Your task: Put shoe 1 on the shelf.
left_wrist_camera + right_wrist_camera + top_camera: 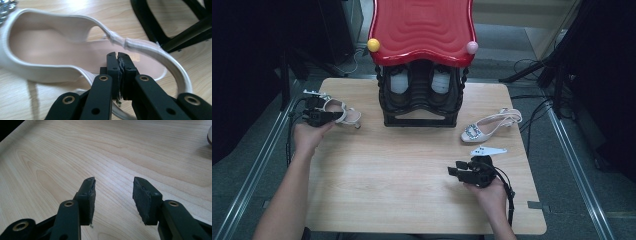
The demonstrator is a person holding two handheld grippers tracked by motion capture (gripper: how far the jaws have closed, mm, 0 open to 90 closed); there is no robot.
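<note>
While the left gripper [117, 56] fingers pinch shut, the white shoe [50, 50] lies just beyond them

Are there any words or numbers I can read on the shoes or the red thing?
None: no words, numbers or signs can be read anywhere.
The white shoe at the left gripper: plain insole, no print visible.
The other white shoe: a sparkly buckle, no letters.
The red-topped rack: wavy ridges, no label.
The shoes in the rack: pale insole patches, too small and blurred to tell whether they carry print.
</note>
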